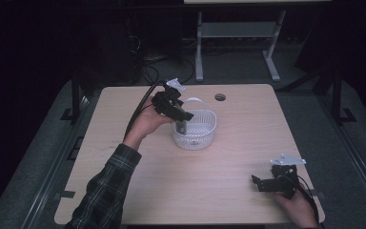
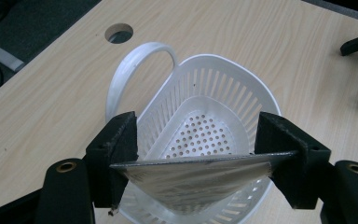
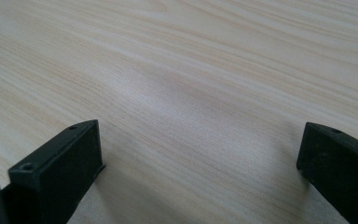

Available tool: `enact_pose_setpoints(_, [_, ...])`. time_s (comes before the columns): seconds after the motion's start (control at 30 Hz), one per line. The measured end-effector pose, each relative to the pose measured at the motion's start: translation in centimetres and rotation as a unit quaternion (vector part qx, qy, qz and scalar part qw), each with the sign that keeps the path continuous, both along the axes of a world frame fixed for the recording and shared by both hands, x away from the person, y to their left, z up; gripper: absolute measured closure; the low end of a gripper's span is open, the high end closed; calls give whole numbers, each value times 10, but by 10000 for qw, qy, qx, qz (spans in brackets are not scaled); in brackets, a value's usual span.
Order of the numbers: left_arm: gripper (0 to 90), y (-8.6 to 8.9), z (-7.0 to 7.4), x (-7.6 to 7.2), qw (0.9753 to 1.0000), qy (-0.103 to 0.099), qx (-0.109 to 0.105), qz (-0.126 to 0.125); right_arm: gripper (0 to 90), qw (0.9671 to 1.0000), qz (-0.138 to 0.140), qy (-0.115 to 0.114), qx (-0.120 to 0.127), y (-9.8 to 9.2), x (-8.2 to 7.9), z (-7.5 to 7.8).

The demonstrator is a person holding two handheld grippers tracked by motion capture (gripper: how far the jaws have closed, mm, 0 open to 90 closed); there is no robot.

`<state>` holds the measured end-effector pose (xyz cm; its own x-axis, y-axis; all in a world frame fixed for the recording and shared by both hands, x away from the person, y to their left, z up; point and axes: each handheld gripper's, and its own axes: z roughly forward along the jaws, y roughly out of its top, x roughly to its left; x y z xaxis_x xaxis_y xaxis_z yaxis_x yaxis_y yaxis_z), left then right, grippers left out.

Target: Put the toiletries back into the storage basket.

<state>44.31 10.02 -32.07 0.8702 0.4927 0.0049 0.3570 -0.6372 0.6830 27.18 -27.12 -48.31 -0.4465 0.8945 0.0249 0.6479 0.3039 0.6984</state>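
A white slotted plastic basket with a hoop handle stands near the middle of the wooden table. My left gripper hovers over the basket's left rim, shut on a flat silvery-grey piece held by its two side edges. That piece hangs down into the basket. The perforated basket floor lies below, in line with the left gripper. My right gripper rests low at the table's near right corner, open, with bare wood between its jaws.
A round cable hole sits in the table behind the basket. A person's sleeve in a plaid pattern reaches in from the lower left. The floor and a metal desk frame lie beyond the far edge.
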Motion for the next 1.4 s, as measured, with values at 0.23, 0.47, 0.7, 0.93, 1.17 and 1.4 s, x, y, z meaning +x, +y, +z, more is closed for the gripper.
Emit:
enact_pose_setpoints(0.23, [293,-2,-8,-1,10000,17,65,-3,0,10000,0,-1,-1,0,0,0])
enact_pose_setpoints(0.47, [293,-2,-17,-1,10000,52,65,25,0,10000,0,0,0,0,0,0])
enact_pose_setpoints(0.7, [293,-1,-25,0,9999,110,106,46,0,10000,0,-1,-1,0,0,0])
enact_pose_setpoints(0.93, [293,0,-33,0,9998,155,116,70,0,10000,-1,0,-1,0,0,0])
enact_pose_setpoints(1.17, [293,0,-37,1,9996,212,174,69,0,10000,-1,1,-1,0,0,0])
enact_pose_setpoints(1.4, [292,-2,-38,0,9996,227,189,45,0,10000,-1,0,-1,0,0,0])
